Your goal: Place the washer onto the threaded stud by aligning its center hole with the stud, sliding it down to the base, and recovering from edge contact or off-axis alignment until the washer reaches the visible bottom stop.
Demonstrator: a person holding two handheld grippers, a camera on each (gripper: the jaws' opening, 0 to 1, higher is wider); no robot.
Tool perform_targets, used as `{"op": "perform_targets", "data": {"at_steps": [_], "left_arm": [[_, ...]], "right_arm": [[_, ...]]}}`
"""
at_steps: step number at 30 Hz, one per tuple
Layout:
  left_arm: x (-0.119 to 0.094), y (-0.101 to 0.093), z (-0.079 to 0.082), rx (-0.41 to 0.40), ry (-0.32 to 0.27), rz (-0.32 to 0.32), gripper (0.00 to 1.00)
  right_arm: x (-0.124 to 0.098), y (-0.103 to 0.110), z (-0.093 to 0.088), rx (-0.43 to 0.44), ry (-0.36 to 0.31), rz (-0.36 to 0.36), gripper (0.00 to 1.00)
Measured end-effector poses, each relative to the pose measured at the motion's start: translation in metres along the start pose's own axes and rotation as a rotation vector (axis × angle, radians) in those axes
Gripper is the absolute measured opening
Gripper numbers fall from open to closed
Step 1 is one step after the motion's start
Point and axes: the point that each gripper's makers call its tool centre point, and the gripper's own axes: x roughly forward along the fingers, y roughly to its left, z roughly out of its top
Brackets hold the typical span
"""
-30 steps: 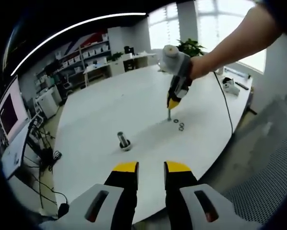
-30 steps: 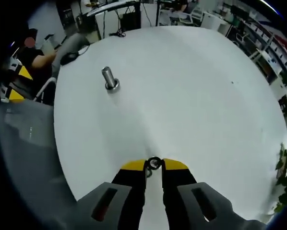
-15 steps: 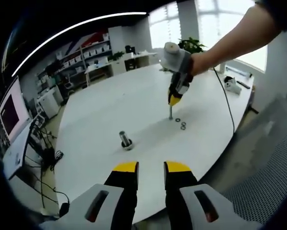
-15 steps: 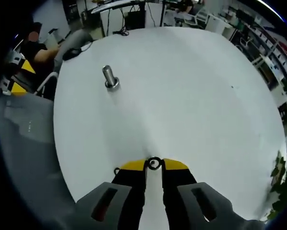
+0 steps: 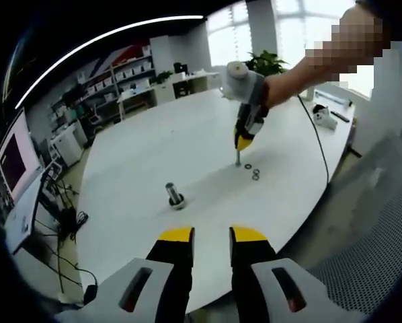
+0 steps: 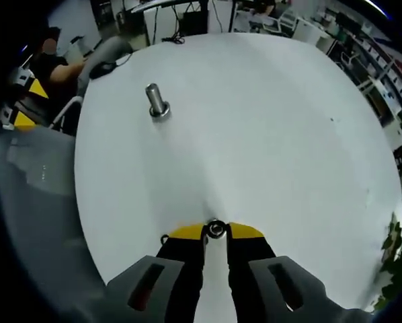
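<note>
Washer [image 6: 216,229] is pinched edge-on between the tips of the right gripper [image 6: 216,232], hole facing the camera, probably so the hole can be sighted over the stud. In the left gripper view the right gripper [image 5: 243,141] hangs tip-down just above the white counter [image 5: 187,141], near two spare washers [image 5: 252,171]. Threaded stud [image 6: 156,101] stands upright on its base, well apart, far-left in the right gripper view. Left gripper [image 5: 211,235] rests at the near counter edge, jaws slightly parted, holding nothing. Judgement: carry to stud not yet begun.
</note>
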Motion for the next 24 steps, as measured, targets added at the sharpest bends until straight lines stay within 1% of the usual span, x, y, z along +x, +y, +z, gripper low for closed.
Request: {"op": "perform_targets", "data": {"at_steps": [4,7,12,13,15,17,20,22,23,24], "left_arm": [[0.000,0.000,0.000,0.002,0.002,0.001,0.18],[0.000,0.001,-0.001,0.002,0.006,0.003,0.18],[0.001,0.001,-0.001,0.007,0.007,0.000,0.18],[0.000,0.001,0.000,0.006,0.003,0.002,0.18],[0.000,0.001,-0.001,0.008,0.004,0.005,0.18],[0.000,0.001,-0.002,0.009,0.010,0.008,0.18],[0.000,0.002,-0.001,0.009,0.005,0.013,0.18],[0.000,0.003,-0.002,0.006,0.010,0.018,0.18],[0.000,0.004,-0.002,0.006,0.012,0.021,0.18],[0.000,0.004,-0.002,0.007,0.012,0.024,0.18]], "right_arm": [[0.004,0.001,-0.002,0.002,0.008,0.002,0.14],[0.012,0.001,-0.005,0.014,0.014,0.010,0.14],[0.024,0.002,-0.013,0.037,0.031,0.022,0.14],[0.029,0.002,-0.016,0.043,0.043,0.024,0.14],[0.033,0.002,-0.017,0.024,0.049,0.022,0.14],[0.038,0.004,-0.019,0.017,0.061,0.026,0.14],[0.044,0.005,-0.023,0.016,0.073,0.028,0.14],[0.045,0.005,-0.021,0.014,0.064,0.027,0.14],[0.047,0.005,-0.015,0.021,0.033,0.023,0.10],[0.049,0.003,-0.015,0.021,0.046,0.019,0.09]]}}
